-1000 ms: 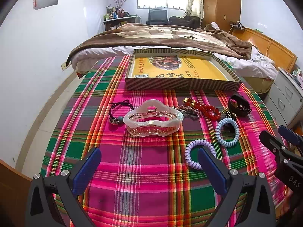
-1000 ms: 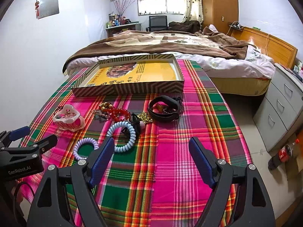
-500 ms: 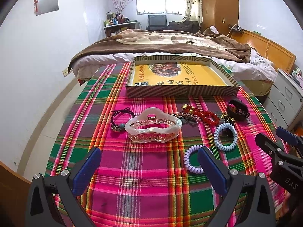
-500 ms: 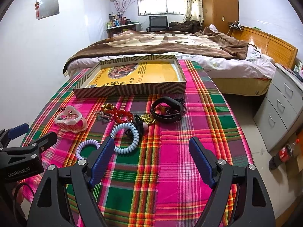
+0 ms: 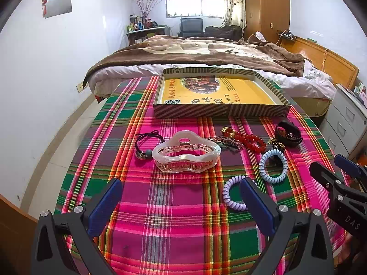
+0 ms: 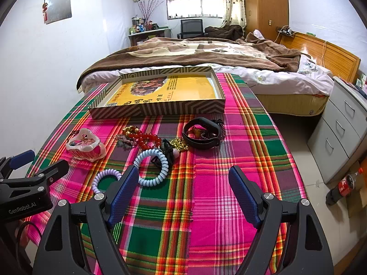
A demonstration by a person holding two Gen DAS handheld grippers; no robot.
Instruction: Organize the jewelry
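Only my right cam catches the cola bottle [image 6: 344, 184]; both grippers [image 5: 179, 200] [image 6: 183, 188] released, and everything's drifted slightly farther since before.

Setting: home bedroom. Evidence: double bed [image 5: 206, 55] with brown blanket and wooden headboard [image 5: 321, 57]; tall wooden wardrobe [image 5: 266, 2] beside curtained window [image 5: 195, 5]; cluttered side desk [image 5: 146, 31] with bottles and dried branches, office chair [image 6: 191, 26] behind; grey drawer unit [image 6: 341, 123]; plaid-covered table [image 5: 183, 206] at the foot of the bed; cola bottle [image 6: 343, 184] on tiled floor.
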